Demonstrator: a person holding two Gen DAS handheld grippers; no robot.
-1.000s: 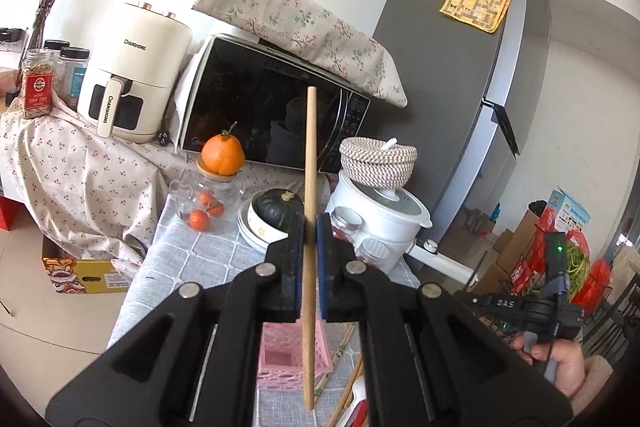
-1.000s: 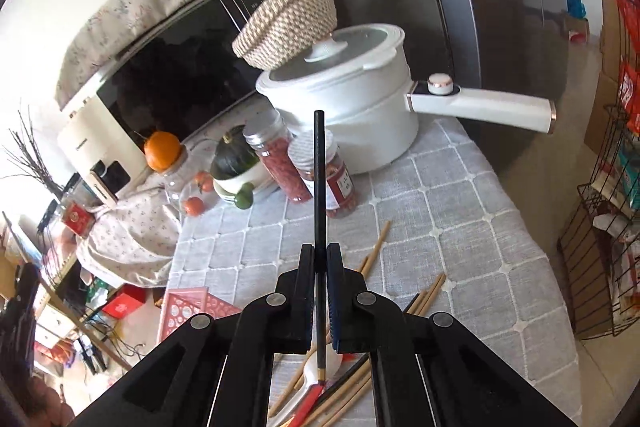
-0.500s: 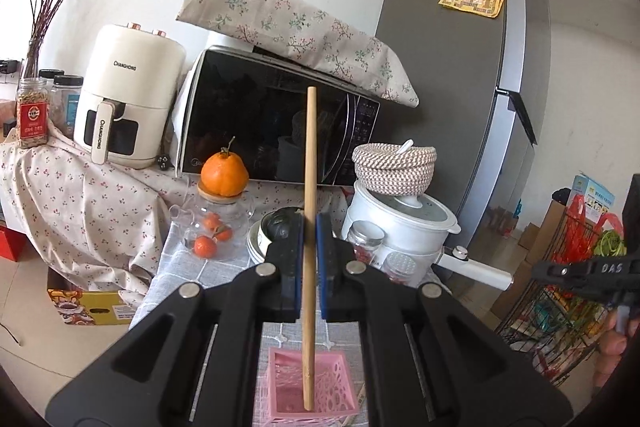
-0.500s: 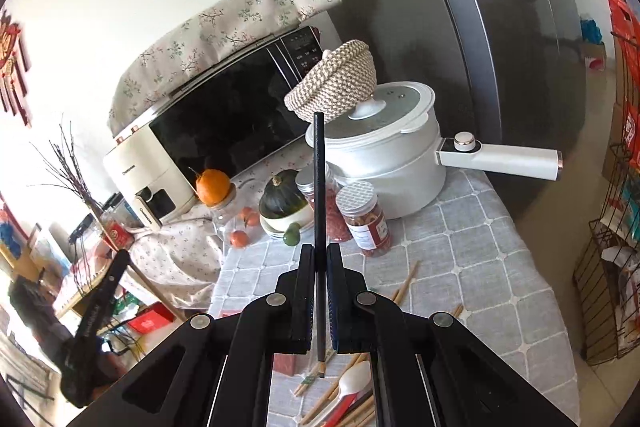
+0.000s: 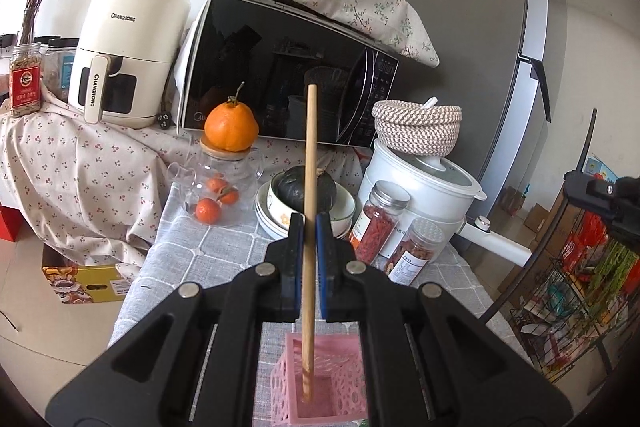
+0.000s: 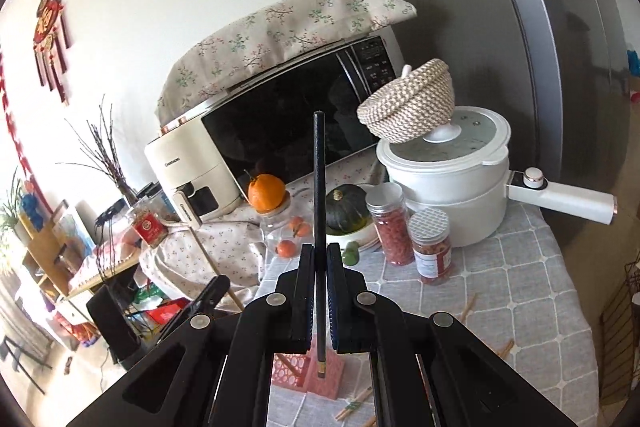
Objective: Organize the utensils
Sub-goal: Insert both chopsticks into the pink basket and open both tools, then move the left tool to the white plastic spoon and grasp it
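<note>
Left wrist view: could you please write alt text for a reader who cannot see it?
The left gripper is shut on a wooden chopstick, held upright with its lower end inside a pink basket on a grey tablecloth. Behind stand a microwave, a white pot and two jars.

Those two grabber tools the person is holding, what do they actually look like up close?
Both look alike. The left gripper and the right gripper are matte black plastic, with angular arms spreading wide toward the camera, long slots cut through them and round silver rivets at the joints. The flat fingers carry blue pads on their inner faces. No cables or markings show.
</note>
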